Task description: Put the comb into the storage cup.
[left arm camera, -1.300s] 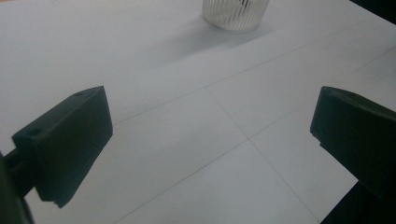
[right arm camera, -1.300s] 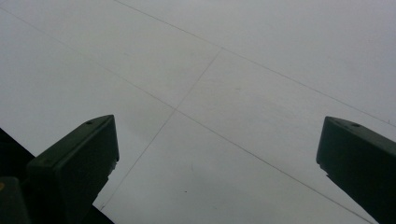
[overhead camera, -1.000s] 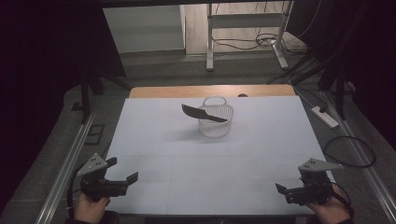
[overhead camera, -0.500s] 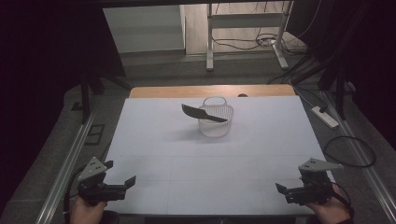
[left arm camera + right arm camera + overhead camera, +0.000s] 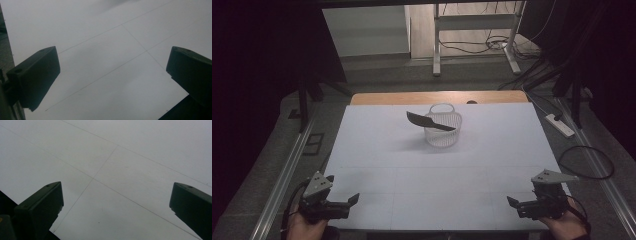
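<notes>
Grippers are being held wide open and empty at the near corners of the white table sheet [image 5: 377, 150] — the left gripper [image 5: 353, 199] has been drawn slightly back toward the near edge since a second ago, the right gripper [image 5: 512, 201] is being kept as it was. Well apart, the dark flat spatula-like blade [image 5: 430, 121] is being left untouched across the clear wire-mesh basket [image 5: 443, 136] — no reach seems begun.

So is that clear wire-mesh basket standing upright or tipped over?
Upright: the clear wire-mesh basket stands on its base, rim up, with a black knife lying across it.
</notes>
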